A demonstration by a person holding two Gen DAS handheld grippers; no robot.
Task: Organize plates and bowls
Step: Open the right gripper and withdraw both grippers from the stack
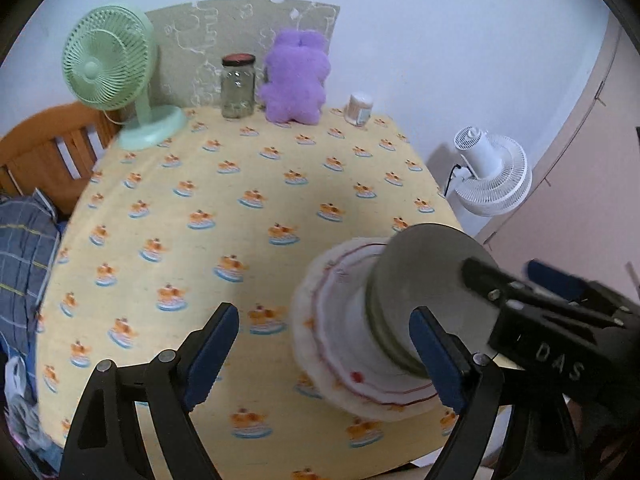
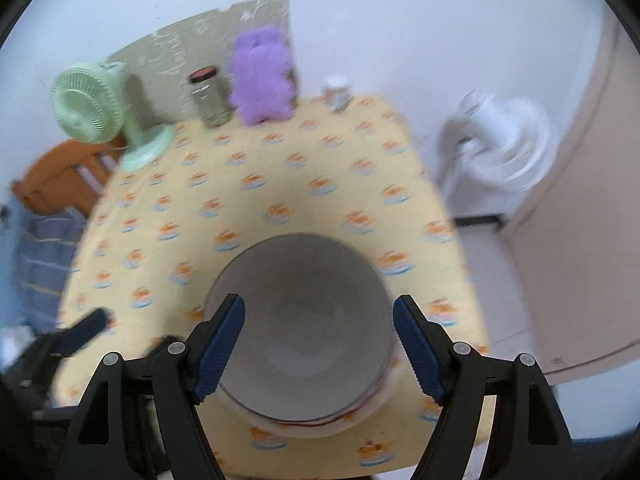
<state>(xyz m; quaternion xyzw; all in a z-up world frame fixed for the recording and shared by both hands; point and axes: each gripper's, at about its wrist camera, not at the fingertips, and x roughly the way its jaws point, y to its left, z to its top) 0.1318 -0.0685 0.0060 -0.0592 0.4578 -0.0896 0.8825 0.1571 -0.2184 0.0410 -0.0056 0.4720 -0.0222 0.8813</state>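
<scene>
On the table (image 1: 240, 184), covered in a yellow cloth printed with small orange figures, a grey bowl (image 1: 424, 292) sat on a white plate (image 1: 340, 320) with a thin red line around its rim. The stack stood near the front right corner of the table. In the right wrist view the bowl (image 2: 304, 328) was seen from above, its pale inside empty, with only a sliver of the plate (image 2: 312, 428) showing under its near edge.

The left gripper (image 1: 324, 356) hung over the table with its fingers (image 1: 212, 356) spread wide — nothing between the blue pads but cloth and the left part of the plate. The right gripper (image 2: 320, 352) hung above the bowl, its fingers (image 2: 222, 350) also wide apart and not pressing on the rim; the bowl lay in the gap beneath them. From the left wrist view the right gripper (image 1: 560, 320) showed as a dark body at the right, just over the bowl.

Along the far edge of the table stood a green fan (image 1: 116, 76), a glass jar (image 1: 238, 86) with a dark lid, a purple plush toy (image 1: 296, 78) and a small white container (image 1: 360, 109) — all well apart from the stack. A white fan (image 1: 492, 176) stood on the floor beyond the table's right side.
</scene>
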